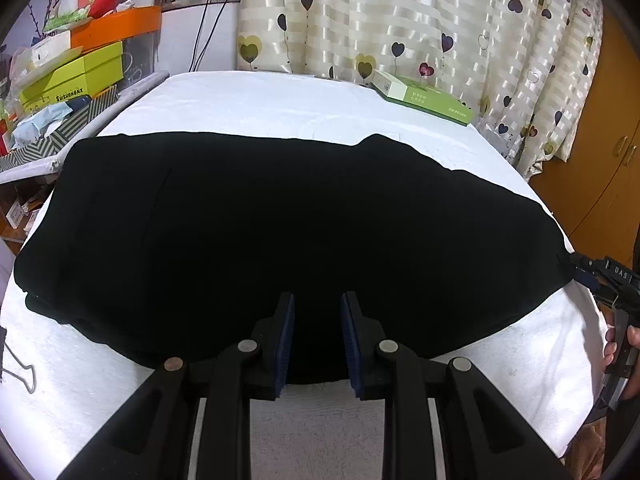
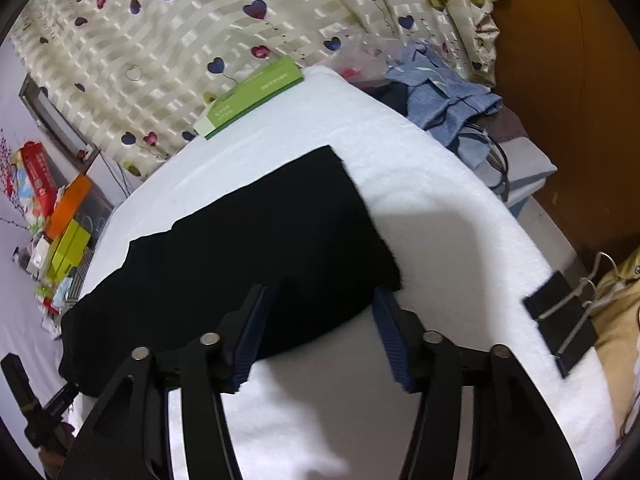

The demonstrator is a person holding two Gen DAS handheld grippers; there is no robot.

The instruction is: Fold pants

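**Hand-held grippers hovering open at the near edge of the pants**

Left hand-held gripper (image 1: 317, 340) is hanging with its blue pads parted to a moderate gap, holding nothing, its tips lying over the near hem of the black pants (image 1: 280, 240). Right hand-held gripper (image 2: 320, 332) is standing wider open, also empty, and is straddling the near right corner of the same garment; whether its pads are touching the cloth is hard to tell. In the left wrist view it is showing at the far right, gripped by a person's hand (image 1: 624, 344), its tips right at the garment's right end.

Judging by the layout, the pants are lying across the white-covered tabletop (image 1: 260, 96) as a broad, flat, fairly neat slab, so some folding seems to be behind it, with at least one further fold probably remaining. Both tools are pointing away from the person, angled down toward the cloth.

Farther out, a green box (image 2: 252, 96) is resting at the far edge by the heart-patterned curtain (image 1: 400, 20), and a binder clip (image 2: 560, 328) is pinching the cover at the right.
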